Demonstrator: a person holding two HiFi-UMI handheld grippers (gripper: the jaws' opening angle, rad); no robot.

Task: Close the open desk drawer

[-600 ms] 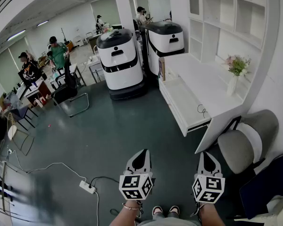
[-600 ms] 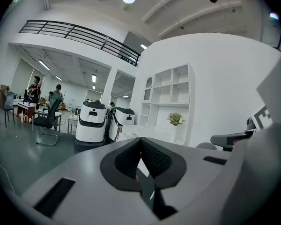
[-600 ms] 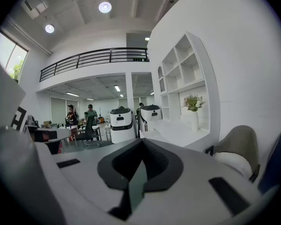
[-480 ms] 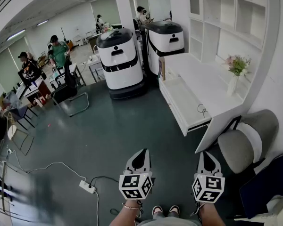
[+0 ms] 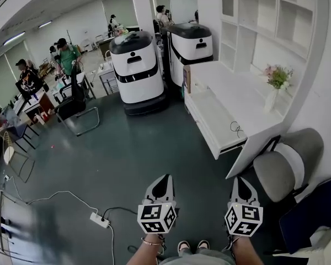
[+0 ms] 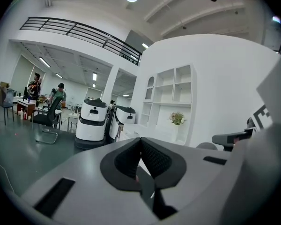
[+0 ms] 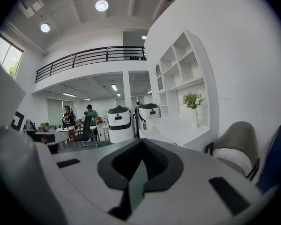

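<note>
**Q:** Where is the drawer?

**A:** The open desk drawer (image 5: 212, 120) juts from the front edge of the white desk (image 5: 254, 106). It is well ahead of you across the floor, and neither claw is near it.

**Q:** And the claws?

**A:** Your left gripper (image 5: 165, 178) and right gripper (image 5: 239, 180) hang low by your feet. Each has its jaws pressed together, with nothing between them.

**Q:** What could go wrong from here?

**A:** The power strip (image 5: 99, 220) and its cable lie on the floor to your left and could trip you as you walk in. The grey chair (image 5: 287, 167) by the desk's near end could snag your right gripper. Pushing one corner of that long drawer may skew it and jam it. A hard shove could rock the flower vase (image 5: 272, 99) near the desk's back edge.
</note>
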